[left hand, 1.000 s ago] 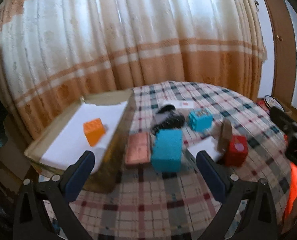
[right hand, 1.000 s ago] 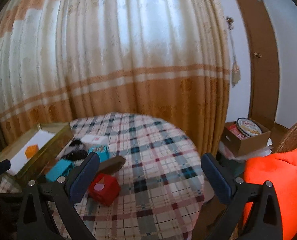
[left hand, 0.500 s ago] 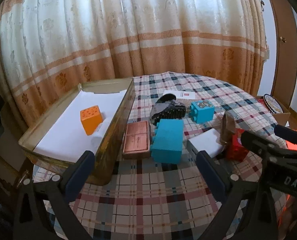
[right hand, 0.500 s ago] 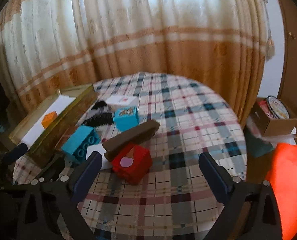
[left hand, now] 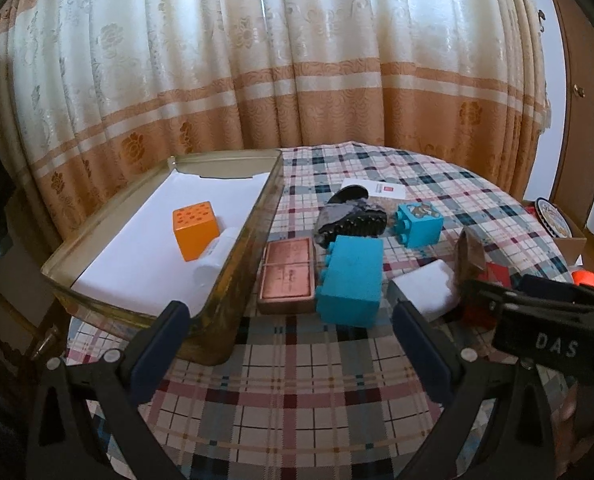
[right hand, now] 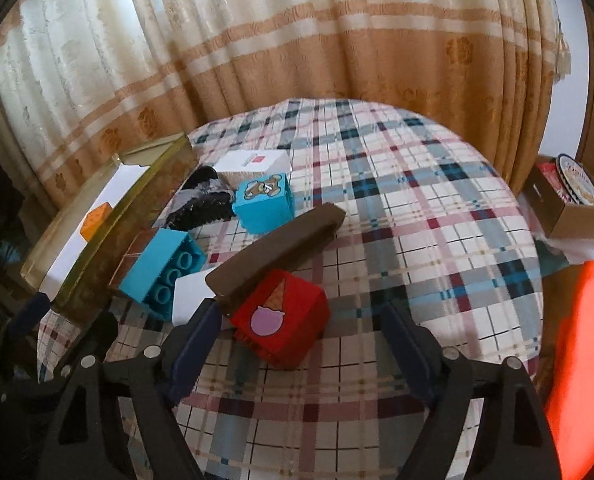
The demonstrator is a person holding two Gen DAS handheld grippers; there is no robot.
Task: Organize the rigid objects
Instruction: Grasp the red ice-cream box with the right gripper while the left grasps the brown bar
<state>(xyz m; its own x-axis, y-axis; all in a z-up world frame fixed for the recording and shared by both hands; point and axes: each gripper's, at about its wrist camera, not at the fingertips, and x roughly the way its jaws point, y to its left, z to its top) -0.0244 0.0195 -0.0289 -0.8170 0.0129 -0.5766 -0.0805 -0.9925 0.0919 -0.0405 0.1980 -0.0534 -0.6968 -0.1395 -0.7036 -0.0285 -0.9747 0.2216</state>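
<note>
A gold tin tray [left hand: 233, 280] lined with white paper holds an orange cube [left hand: 195, 229] and a white tube [left hand: 213, 258]. Right of it on the plaid table lie a copper box [left hand: 287, 274], a long blue brick [left hand: 351, 280], a small blue bear brick [right hand: 265, 202], a black toy [left hand: 351, 220], a brown bar [right hand: 277, 252] and a red brick [right hand: 281, 316]. My left gripper [left hand: 289, 344] is open, short of the blue brick. My right gripper [right hand: 297, 344] is open, with the red brick between its fingers, not touching.
A white card box [right hand: 257, 160] lies at the back and a white block [left hand: 427, 286] by the brown bar. A cardboard box with a round tin [right hand: 573, 196] and an orange cushion [right hand: 581, 344] sit off the table's right edge. Curtains hang behind.
Both grippers have moved forward and down toward the objects. The right gripper has swung left and closed in on the red brick. Nothing has been gripped.
</note>
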